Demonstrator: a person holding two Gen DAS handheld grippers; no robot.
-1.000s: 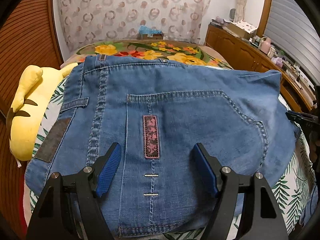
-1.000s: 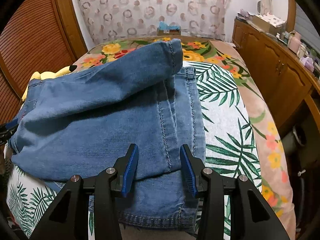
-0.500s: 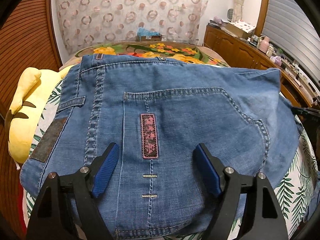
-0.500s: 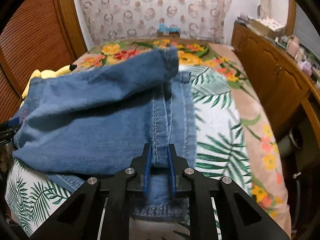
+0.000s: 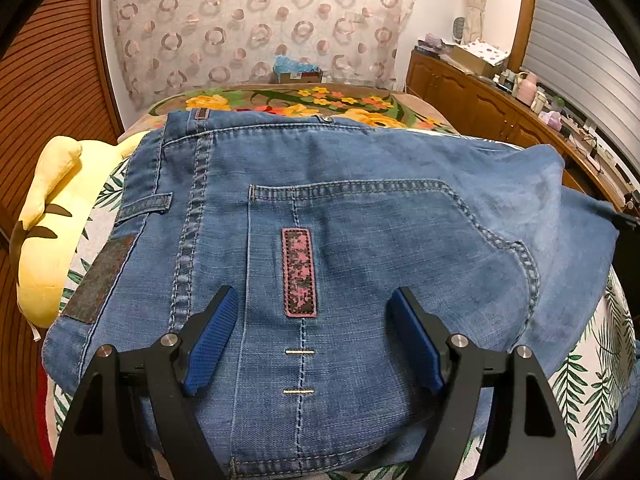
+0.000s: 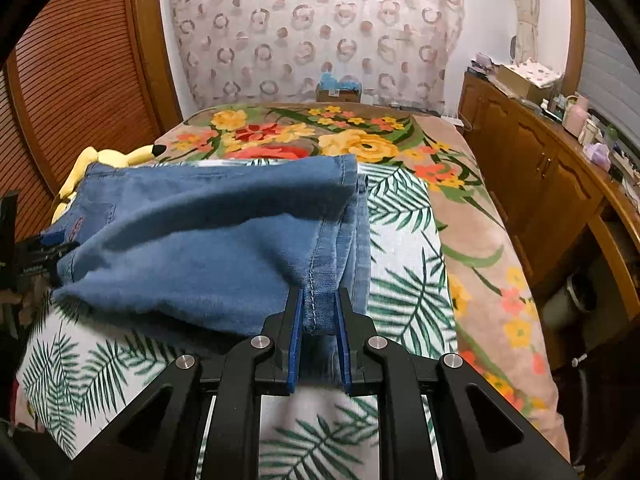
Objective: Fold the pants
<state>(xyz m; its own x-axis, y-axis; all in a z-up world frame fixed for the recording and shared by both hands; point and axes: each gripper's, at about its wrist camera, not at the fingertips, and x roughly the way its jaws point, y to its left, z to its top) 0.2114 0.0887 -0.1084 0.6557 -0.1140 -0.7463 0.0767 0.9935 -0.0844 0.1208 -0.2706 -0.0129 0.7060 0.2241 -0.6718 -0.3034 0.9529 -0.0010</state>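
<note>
Blue jeans (image 5: 360,216) lie folded on a bed; in the left wrist view the waistband end shows a back pocket with a pink patch (image 5: 299,272). My left gripper (image 5: 314,304) hovers open over that pocket, pads wide apart, nothing pinched. In the right wrist view the leg end of the jeans (image 6: 200,248) is raised off the bedspread. My right gripper (image 6: 319,300) is shut on a seamed fold of that leg end. The left gripper (image 6: 36,256) shows at the far left edge there.
A leaf-print sheet (image 6: 404,264) covers the near bed, a floral blanket (image 6: 320,136) the far part. A yellow plush toy (image 5: 48,224) lies left of the jeans. A wooden cabinet (image 6: 540,184) with clutter runs along the right; louvred wooden doors (image 6: 80,72) stand left.
My right gripper has shut on the seamed edge of the jeans' leg end and lifted it, pulling the cloth up off the sheet. The left gripper has stayed open in place.
</note>
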